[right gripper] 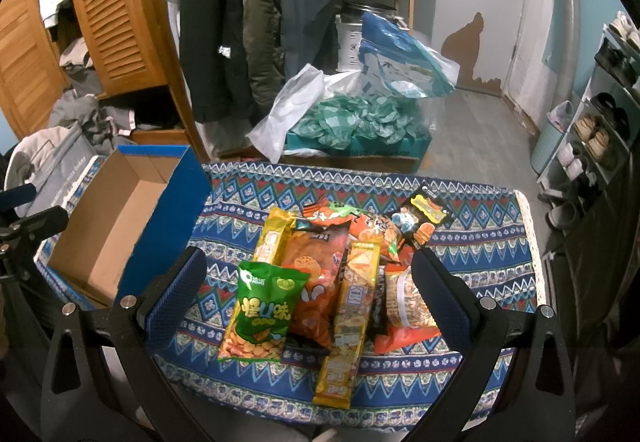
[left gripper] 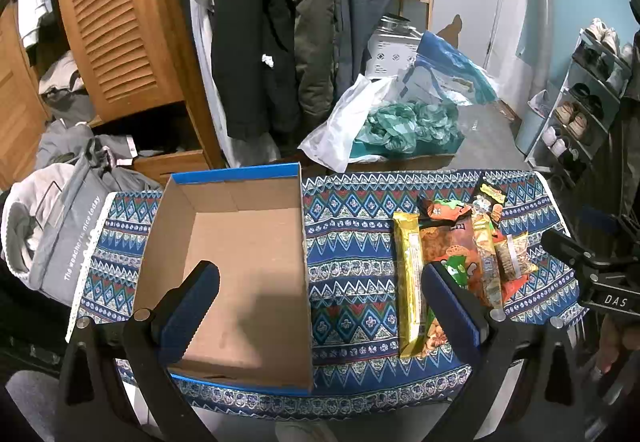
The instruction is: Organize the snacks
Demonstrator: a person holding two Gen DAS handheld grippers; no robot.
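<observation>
Gold bar – long axis toward camera, apparently flat

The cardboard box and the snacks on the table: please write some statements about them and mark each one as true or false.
1. The cardboard box has nothing inside. True.
2. The green snack bag lies inside the box. False: it lies on the patterned tablecloth, at the left front of the snack pile.
3. The right gripper is shut on a snack. False: its jaws stand wide open above the pile, holding nothing.
4. The left gripper is open. True.
5. The box sits to the left of the snacks. True.
6. The long yellow packet stands upright. False: it lies flat on the cloth.
</observation>
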